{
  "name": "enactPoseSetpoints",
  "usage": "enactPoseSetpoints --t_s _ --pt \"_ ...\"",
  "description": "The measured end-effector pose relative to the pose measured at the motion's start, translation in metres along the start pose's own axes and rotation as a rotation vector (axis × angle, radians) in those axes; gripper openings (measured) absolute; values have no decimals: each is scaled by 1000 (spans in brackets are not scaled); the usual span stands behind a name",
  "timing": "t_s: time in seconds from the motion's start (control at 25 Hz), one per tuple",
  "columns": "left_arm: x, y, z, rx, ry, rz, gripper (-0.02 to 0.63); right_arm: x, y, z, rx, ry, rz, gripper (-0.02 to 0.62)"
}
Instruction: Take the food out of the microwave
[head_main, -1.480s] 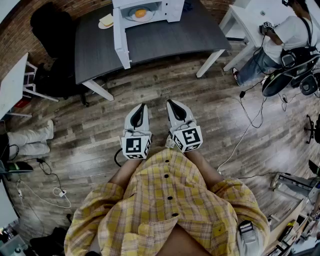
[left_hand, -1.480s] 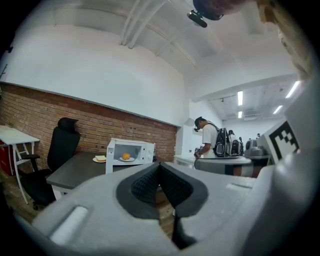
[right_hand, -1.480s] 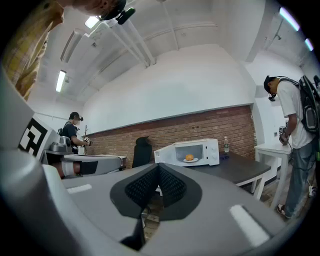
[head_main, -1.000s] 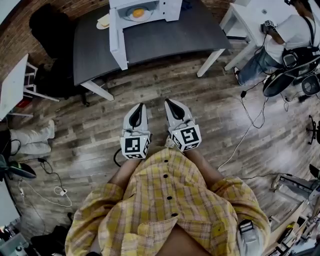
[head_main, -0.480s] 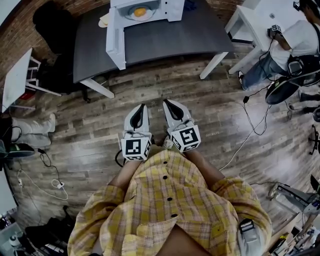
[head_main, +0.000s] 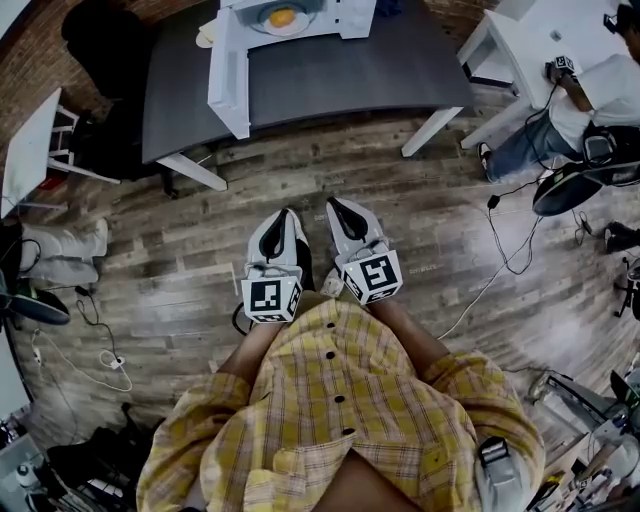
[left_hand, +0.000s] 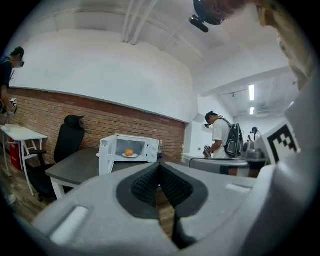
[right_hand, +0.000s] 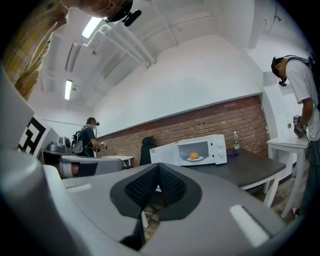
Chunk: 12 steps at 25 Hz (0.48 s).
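A white microwave (head_main: 300, 15) stands on a dark grey table (head_main: 330, 80) at the top of the head view, its door (head_main: 228, 70) swung open to the left. Inside, an orange piece of food (head_main: 283, 16) lies on a white plate. Both gripper views show the microwave (left_hand: 129, 148) (right_hand: 192, 150) far ahead with the food (left_hand: 129, 152) (right_hand: 193, 156) in it. My left gripper (head_main: 284, 216) (left_hand: 160, 167) and right gripper (head_main: 338, 206) (right_hand: 159, 170) are held side by side over the wooden floor, well short of the table. Both are shut and hold nothing.
A small plate (head_main: 207, 37) sits on the table left of the microwave, and a bottle (right_hand: 235, 141) to its right. A black office chair (head_main: 95, 40) and a white side table (head_main: 25, 150) stand at the left. A person (head_main: 590, 90) stands by a white table (head_main: 520, 40) at the right. Cables (head_main: 500, 240) trail over the floor.
The microwave and table have slid towards the top edge of the head view. Both grippers stay side by side in front of the body, shut as before.
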<state>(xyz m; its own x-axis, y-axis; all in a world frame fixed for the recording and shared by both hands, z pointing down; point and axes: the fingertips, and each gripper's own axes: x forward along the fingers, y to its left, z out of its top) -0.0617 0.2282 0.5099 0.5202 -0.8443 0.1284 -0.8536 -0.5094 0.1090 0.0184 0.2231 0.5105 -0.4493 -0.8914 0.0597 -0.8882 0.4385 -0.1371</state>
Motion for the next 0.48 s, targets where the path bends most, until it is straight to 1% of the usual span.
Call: enactPoseSetpoints --t_s 0.24,0.48 --pt "39 20 5 -1 -5 -5 -2 38 -22 3 1 2 -7 2" --pt "90 48 16 -2 -2 -21 -2 87 -49 16 -9 -14 -23 2"
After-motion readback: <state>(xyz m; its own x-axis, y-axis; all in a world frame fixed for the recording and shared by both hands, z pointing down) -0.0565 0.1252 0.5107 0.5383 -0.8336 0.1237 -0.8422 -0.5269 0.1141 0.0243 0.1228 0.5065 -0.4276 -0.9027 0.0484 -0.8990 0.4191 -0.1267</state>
